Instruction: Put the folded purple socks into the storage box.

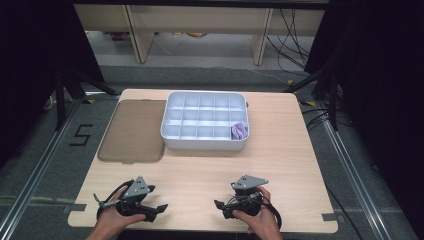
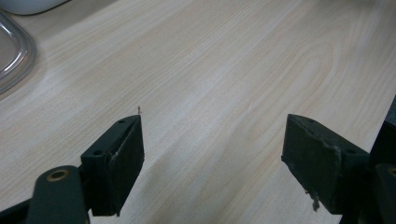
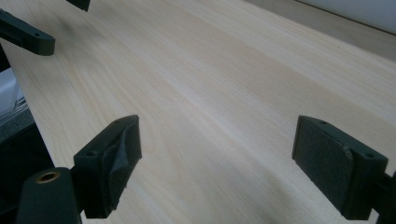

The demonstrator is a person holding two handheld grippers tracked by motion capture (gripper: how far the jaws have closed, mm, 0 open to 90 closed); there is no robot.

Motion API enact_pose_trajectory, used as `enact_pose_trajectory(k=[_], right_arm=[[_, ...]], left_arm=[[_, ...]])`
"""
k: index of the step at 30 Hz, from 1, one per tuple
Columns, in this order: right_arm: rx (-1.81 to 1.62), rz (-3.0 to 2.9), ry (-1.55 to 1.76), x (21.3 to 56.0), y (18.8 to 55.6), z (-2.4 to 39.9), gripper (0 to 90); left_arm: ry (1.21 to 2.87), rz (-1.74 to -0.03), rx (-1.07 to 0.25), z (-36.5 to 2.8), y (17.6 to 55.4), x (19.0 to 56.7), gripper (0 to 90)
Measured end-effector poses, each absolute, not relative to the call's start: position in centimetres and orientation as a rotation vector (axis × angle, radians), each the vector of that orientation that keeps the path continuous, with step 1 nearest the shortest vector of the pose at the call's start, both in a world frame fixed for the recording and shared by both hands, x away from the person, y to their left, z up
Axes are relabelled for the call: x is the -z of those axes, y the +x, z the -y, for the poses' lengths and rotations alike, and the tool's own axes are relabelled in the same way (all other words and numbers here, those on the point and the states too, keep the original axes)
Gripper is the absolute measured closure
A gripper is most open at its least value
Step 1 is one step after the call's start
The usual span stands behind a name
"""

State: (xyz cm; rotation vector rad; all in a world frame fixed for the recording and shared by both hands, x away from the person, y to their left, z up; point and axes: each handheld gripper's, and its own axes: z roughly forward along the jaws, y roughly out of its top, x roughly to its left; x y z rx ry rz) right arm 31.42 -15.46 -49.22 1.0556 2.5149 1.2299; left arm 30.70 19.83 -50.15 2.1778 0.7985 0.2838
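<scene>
The left gripper (image 1: 159, 210) is held low over the worktop (image 1: 200, 170) near its front edge, towards the front left corner, and its jaws are seen spread wide apart with nothing between them; in the left gripper view (image 2: 212, 154) only bare wood grain lies between the two black pads. The right gripper (image 1: 220, 207) is held near the front edge too, right of the middle, and its jaws are likewise parted and empty, as is shown in the right gripper view (image 3: 217, 158). The two grippers are pointed towards each other, well apart. A white compartment tray (image 1: 204, 142) is placed towards the back edge, about the middle of the worktop, well apart from both grippers. A small purple item (image 1: 239, 131) is seen in the tray's front right compartment; what it is cannot be told. A translucent brown lid (image 1: 132, 131) is laid flat just beside the tray on its left, towards the back left corner, and its rounded edge is caught in the left gripper view (image 2: 16, 56).
</scene>
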Motion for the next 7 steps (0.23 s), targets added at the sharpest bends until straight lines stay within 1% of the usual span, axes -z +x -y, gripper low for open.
enact_pose_trajectory(k=[2,7], right_arm=[[-1.221,-2.503,1.074,49.29,31.33,15.41,16.4],[-1.21,-2.491,1.074,49.33,31.32,15.57,16.4]], left_arm=[[2.159,-0.806,-0.281,-19.72,30.65,50.19,19.9],[2.177,-0.791,-0.29,-19.86,30.74,50.13,19.8]])
